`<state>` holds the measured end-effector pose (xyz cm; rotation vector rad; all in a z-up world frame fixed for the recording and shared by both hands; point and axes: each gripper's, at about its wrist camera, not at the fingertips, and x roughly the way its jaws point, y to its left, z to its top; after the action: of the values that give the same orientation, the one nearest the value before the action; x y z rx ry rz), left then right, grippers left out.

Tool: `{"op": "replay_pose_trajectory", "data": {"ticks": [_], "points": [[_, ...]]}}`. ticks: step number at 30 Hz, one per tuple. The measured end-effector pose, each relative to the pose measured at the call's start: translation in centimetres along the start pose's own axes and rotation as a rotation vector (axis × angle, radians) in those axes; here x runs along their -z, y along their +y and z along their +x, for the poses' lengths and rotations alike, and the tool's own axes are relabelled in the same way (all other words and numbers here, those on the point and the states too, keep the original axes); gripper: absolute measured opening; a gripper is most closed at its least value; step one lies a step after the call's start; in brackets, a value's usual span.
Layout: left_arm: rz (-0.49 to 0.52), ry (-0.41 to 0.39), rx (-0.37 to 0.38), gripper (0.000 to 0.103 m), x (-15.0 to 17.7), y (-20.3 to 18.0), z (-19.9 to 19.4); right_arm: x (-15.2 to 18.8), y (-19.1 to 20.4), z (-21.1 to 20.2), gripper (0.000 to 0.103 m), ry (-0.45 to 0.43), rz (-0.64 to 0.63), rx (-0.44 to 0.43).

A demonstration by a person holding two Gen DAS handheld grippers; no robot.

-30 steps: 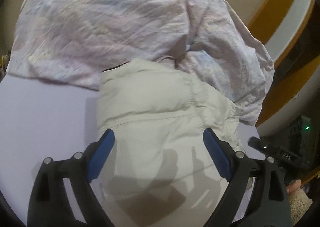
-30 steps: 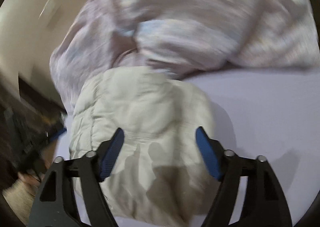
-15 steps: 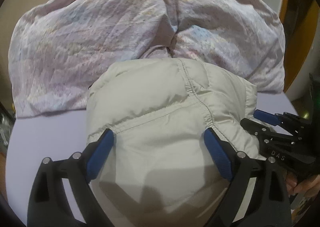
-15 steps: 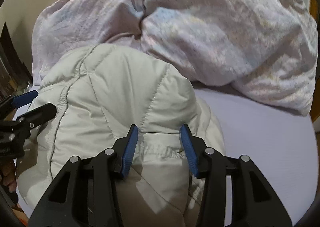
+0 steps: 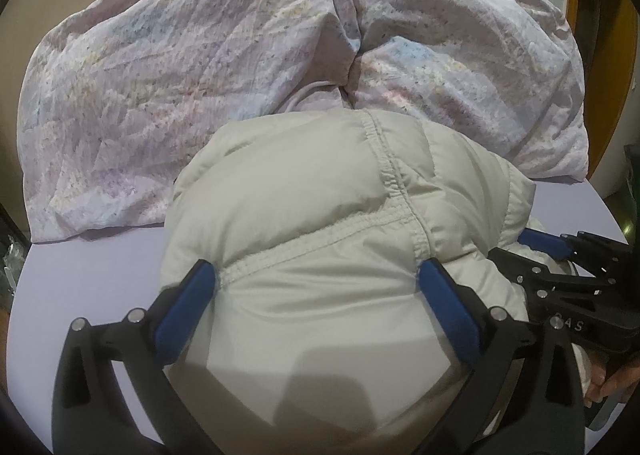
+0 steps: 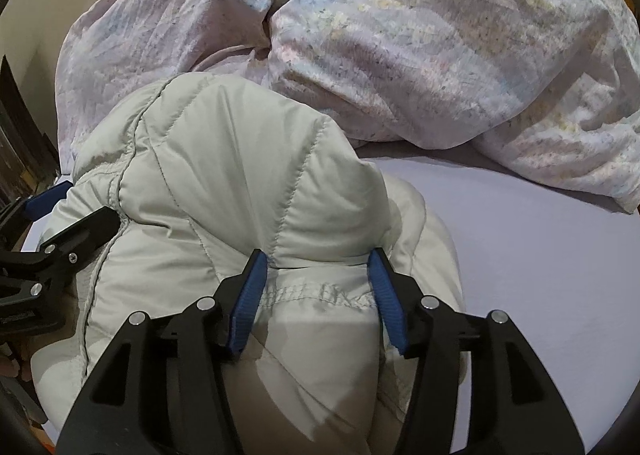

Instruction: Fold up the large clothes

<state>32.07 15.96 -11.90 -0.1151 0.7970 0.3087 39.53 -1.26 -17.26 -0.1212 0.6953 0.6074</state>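
While the lavender sheet [image 6: 520, 239] lay bare to the right of the puffy jacket [image 5: 320, 215], room at the far side was closed off by the floral duvet [image 5: 200, 63], whose crumpled edge touched the jacket's top. One off-white quilted jacket sat bunched on the sheet, one duvet behind it, and two grippers worked at it. On its left a narrower strip of sheet showed. The left gripper [image 5: 316, 283] reached forward over the jacket, jaws spread wide, blue pads pressing either side of a gathered seam without pinching it. The right gripper [image 6: 318, 275] pointed the same way, jaws parted less widely around a stitched hem, pads touching the fabric; whether it truly gripped could not be told. Each tool showed at the other view's edge.
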Motion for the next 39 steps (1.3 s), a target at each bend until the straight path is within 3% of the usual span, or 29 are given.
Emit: {"op": "replay_pose_trajectory", "data": {"ticks": [16,19,22,26,31,39], "points": [[-0.018,-0.021,-0.011,0.101,0.4,0.2,1.5,0.1,-0.1,-0.6,0.056,-0.022,0.034,0.001],[-0.023,-0.018,-0.007,0.101,0.4,0.3,1.5,-0.9,-0.4,-2.9,0.055,-0.103,0.075,-0.042],[-0.024,-0.018,-0.006,0.101,0.4,0.3,1.5,-2.5,0.0,-4.0,0.055,-0.163,0.062,-0.032],[-0.025,-0.019,-0.004,0.101,0.3,0.2,1.5,-3.7,-0.5,-2.3,0.055,-0.137,0.062,0.019],[-0.021,-0.028,-0.001,0.101,0.4,0.1,1.3,-2.3,-1.8,0.9,0.056,-0.058,0.116,0.03],[-0.014,-0.05,-0.005,0.101,0.5,-0.4,1.3,-0.5,-1.7,1.8,0.062,-0.107,0.118,0.064]]}}
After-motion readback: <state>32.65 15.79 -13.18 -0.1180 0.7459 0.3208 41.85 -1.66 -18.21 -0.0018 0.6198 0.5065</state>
